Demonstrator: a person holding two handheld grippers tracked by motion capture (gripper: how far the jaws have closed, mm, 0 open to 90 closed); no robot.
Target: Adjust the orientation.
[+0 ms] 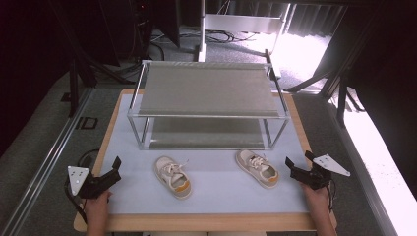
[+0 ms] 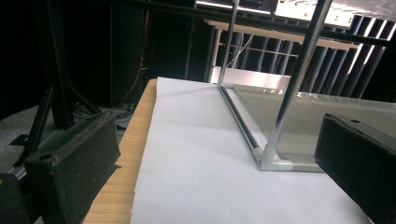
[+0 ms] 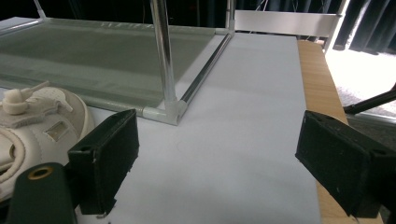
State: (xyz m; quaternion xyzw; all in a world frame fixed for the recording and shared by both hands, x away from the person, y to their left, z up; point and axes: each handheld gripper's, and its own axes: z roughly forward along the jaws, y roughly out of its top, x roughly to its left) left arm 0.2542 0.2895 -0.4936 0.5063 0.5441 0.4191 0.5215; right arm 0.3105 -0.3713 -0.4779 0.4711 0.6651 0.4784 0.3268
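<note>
- Two small beige shoes are seen lying on the white sheet of the tabletop (image 1: 216, 199), in front of a two-tier metal shoe rack (image 1: 209, 105).
- The left shoe (image 1: 173, 176) is placed near the middle of the tabletop, its orange-trimmed heel turned toward the person and its toe angled toward the rack.
- The right shoe (image 1: 257, 168) is set further right, close to the rack's front right leg, with its laces loose on top.
- The two shoes are kept well apart, and neither is touched by a gripper.
- The left gripper (image 1: 116, 168) is held at the tabletop's left edge; its fingers (image 2: 74, 163) are spread wide with nothing between them, and the rack's front corner is seen beyond them.
- The right gripper (image 1: 298, 165) is held at the right edge, just beside the right shoe; its fingers (image 3: 105, 156) are likewise spread apart and empty.
- In the right gripper view, the right shoe's side is seen just outside the left finger, near the rack's corner post.
- Both tiers of the rack are bare.
</note>
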